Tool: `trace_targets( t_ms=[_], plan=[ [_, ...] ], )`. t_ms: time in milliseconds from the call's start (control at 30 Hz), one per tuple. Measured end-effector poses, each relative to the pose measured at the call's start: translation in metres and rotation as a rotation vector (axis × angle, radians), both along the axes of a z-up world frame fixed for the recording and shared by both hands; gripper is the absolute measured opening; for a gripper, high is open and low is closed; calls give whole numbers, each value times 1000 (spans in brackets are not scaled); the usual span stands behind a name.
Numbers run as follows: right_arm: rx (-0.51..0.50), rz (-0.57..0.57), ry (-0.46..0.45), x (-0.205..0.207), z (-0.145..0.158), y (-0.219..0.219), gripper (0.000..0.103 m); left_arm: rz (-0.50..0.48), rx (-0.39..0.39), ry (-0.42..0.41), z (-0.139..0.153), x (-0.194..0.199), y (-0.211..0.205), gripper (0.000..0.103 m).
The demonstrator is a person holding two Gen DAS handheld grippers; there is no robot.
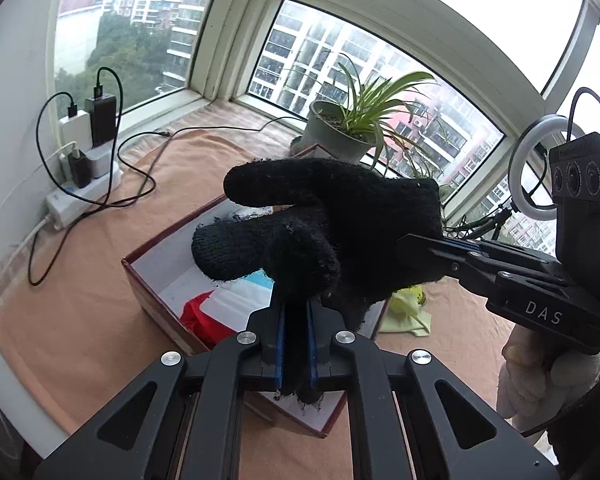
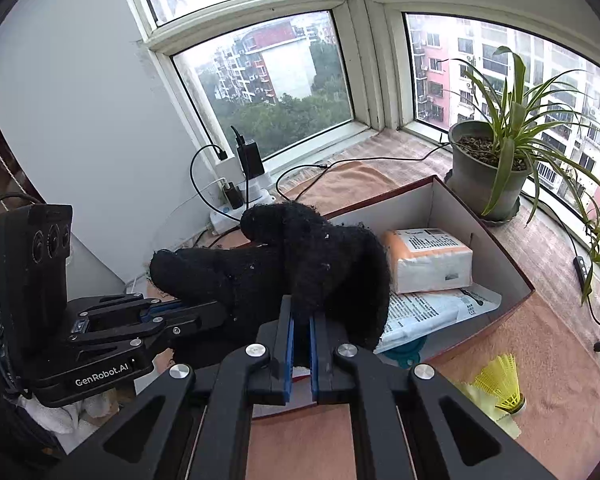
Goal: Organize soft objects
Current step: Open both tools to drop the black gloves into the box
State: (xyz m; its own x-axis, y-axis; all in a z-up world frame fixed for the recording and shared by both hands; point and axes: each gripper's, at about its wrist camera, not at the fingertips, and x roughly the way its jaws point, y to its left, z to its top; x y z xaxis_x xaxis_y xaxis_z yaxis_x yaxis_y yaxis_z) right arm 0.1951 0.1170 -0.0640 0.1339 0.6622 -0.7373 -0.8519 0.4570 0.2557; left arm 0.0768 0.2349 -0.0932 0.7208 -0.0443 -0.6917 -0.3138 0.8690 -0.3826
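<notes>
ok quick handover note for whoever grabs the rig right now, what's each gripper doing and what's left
Left gripper: shut on the black glove.
Right gripper: shut on the same glove, which hangs between both above the box.
In the box: an orange tissue pack, a blue-white packet, something red.
On the cloth beside the box: a yellow shuttlecock and a yellow-green cloth.
Left: lower the glove into the box, release, then probably the yellow-green cloth.

Black glove [image 1: 340, 216], maroon box [image 2: 512, 304] white inside, yellow shuttlecock [image 2: 500, 384], peach cloth [image 1: 80, 312].
</notes>
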Motion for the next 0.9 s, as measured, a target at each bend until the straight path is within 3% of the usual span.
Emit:
trace_targets(
  t_ms=[300,400,533,667,900],
  plan=[
    [-71,-19,-5,10,-16,19,9,5,-8,70,-18,8,17,8],
    [-70,-39,-5,15,-16,17,15,11,9,73,-19,7,17,26],
    [-65,-59,-10,18,-16,12,33,18,31,69,-18,6,15,58],
    [-60,-71,-6,18,-15,5,36,43,28,60,-16,4,18,59],
    [-60,-79,-35,10,-13,-10,41,52,93,47,-5,-4,7,59]
  ],
)
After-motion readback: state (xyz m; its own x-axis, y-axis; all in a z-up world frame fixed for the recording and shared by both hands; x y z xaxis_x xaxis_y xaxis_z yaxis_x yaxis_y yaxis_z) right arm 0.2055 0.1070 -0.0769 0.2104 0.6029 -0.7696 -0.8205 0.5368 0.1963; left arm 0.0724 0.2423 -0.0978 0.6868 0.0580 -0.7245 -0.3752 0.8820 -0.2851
